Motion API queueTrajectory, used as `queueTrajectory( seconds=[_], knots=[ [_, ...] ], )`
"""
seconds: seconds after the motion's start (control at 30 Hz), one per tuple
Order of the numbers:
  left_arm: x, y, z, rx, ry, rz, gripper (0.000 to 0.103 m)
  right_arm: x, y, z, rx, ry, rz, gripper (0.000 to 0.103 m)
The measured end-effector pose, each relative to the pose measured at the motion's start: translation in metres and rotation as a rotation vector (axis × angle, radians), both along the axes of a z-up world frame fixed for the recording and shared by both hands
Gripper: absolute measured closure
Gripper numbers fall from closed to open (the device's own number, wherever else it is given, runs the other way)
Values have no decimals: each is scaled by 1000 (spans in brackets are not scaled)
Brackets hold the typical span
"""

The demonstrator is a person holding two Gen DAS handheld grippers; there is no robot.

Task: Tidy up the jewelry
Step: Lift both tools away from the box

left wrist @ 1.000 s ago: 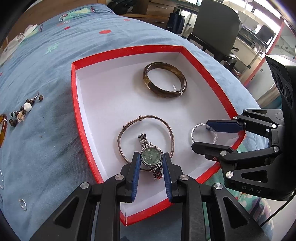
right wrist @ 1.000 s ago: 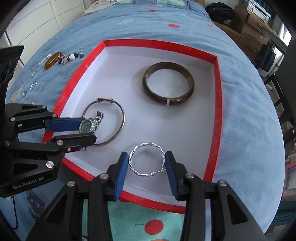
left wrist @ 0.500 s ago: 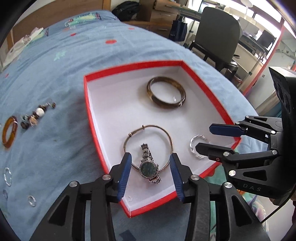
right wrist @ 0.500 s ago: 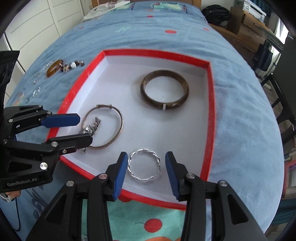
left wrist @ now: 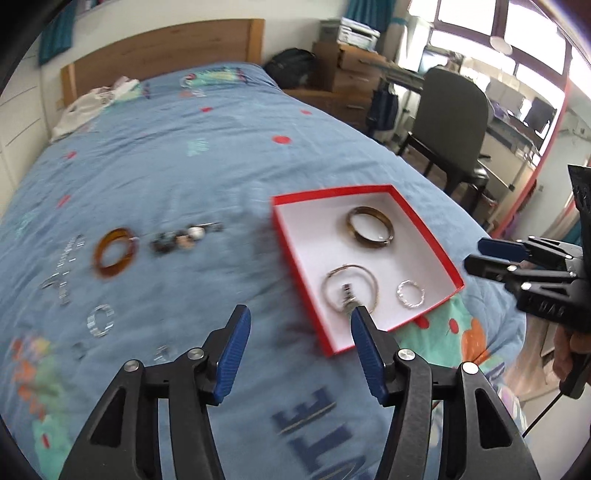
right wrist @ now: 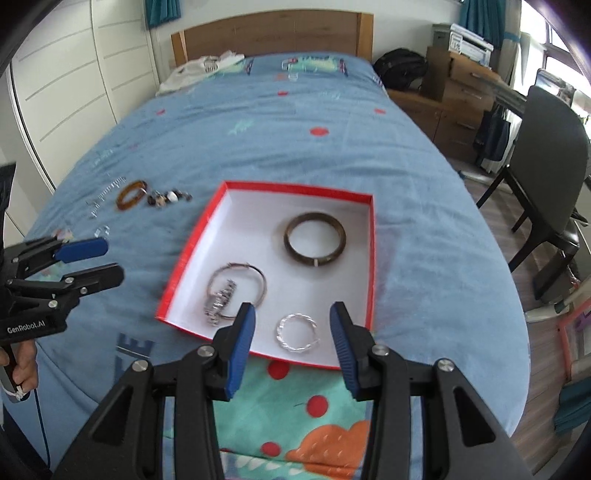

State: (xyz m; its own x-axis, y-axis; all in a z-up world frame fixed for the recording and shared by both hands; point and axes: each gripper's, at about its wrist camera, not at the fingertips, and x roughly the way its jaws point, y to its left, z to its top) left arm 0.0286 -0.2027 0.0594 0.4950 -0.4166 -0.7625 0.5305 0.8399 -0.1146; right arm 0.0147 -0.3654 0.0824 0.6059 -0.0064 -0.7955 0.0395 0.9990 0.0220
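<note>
Right wrist view: four pieces in red box [right wrist: 372, 258]; amber bangle [right wrist: 130, 194], beads [right wrist: 164, 197] left at ten o'clock; both tongs [right wrist: 291, 332] apart, empty.

We are looking down along the left gripper [left wrist: 299, 354] from above the bed [left wrist: 207, 155], the box [left wrist: 295, 258] lying at two o'clock. Our right view is facing the headboard [right wrist: 273, 33], box [right wrist: 371, 258] near at twelve; both are sharing it.
</note>
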Motion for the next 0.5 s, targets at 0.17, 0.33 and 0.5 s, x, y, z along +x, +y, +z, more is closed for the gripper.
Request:
queueTrajectory(
  seconds=[0.17, 0.33, 0.5],
  knots=[
    [-16, 55, 18, -2, -55, 78, 47, -16, 21, 22, 14, -54, 3, 62],
    [-30, 113, 30, 47, -87, 186, 35, -27, 53, 41, 24, -104, 25, 62],
    [-41, 169, 38, 46, -108, 292, 30, -32, 85, 52, 34, -139, 55, 62]
  ],
)
